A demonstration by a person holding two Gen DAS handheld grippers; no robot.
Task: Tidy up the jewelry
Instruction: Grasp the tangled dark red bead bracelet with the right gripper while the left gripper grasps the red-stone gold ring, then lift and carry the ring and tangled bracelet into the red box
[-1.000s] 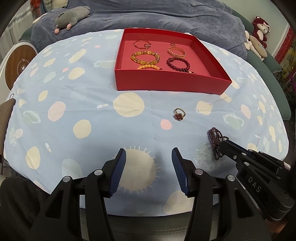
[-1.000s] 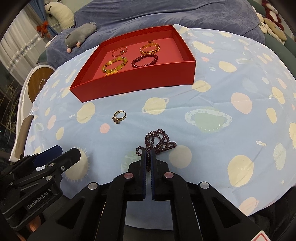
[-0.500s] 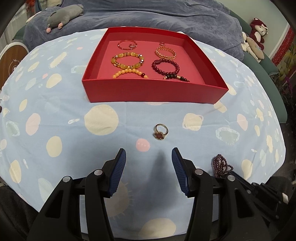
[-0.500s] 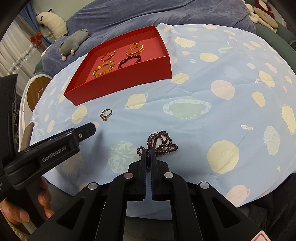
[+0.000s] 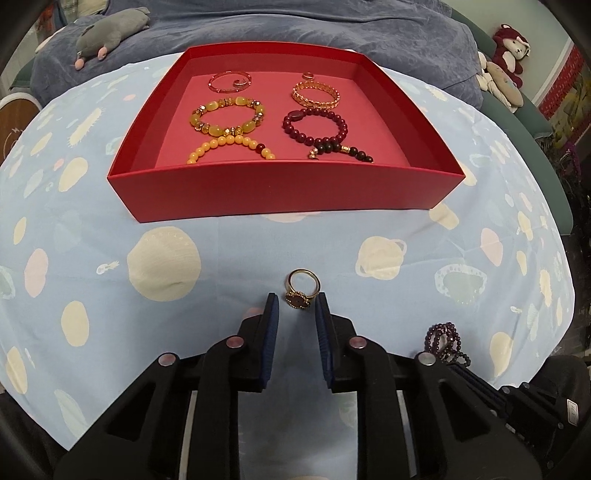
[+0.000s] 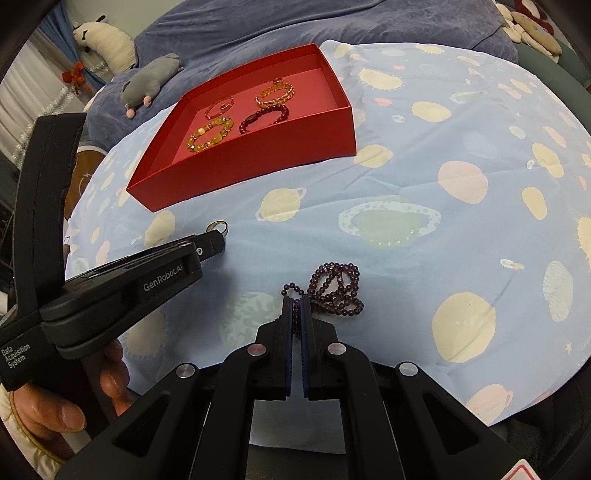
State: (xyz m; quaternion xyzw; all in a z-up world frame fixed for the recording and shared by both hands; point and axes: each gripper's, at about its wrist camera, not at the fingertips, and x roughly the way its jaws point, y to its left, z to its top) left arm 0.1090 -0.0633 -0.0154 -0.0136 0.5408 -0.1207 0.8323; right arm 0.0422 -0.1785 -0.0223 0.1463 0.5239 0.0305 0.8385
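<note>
A gold ring (image 5: 301, 290) with a dark red head lies on the blue planet-print cloth. My left gripper (image 5: 296, 303) points down at it, and its jaws are closing. The ring's head sits between the fingertips, and a small gap shows on each side. In the right wrist view the left gripper (image 6: 212, 243) comes in from the left, with the ring (image 6: 218, 226) at its tip. My right gripper (image 6: 295, 306) is shut on a dark purple bead bracelet (image 6: 338, 291), whose coils rest on the cloth. The bead bracelet (image 5: 445, 339) shows at the lower right of the left wrist view.
A red tray (image 5: 284, 192) stands behind the ring and holds several bracelets and bangles; its right half is bare. A grey plush toy (image 5: 109, 35) lies on the dark blue blanket beyond. More stuffed toys (image 5: 506, 66) sit at the far right. A person's hand (image 6: 66, 402) holds the left gripper.
My left gripper has moved forward and down to the ring, and its jaws have narrowed around it. The right gripper has stayed shut on the bead bracelet.
</note>
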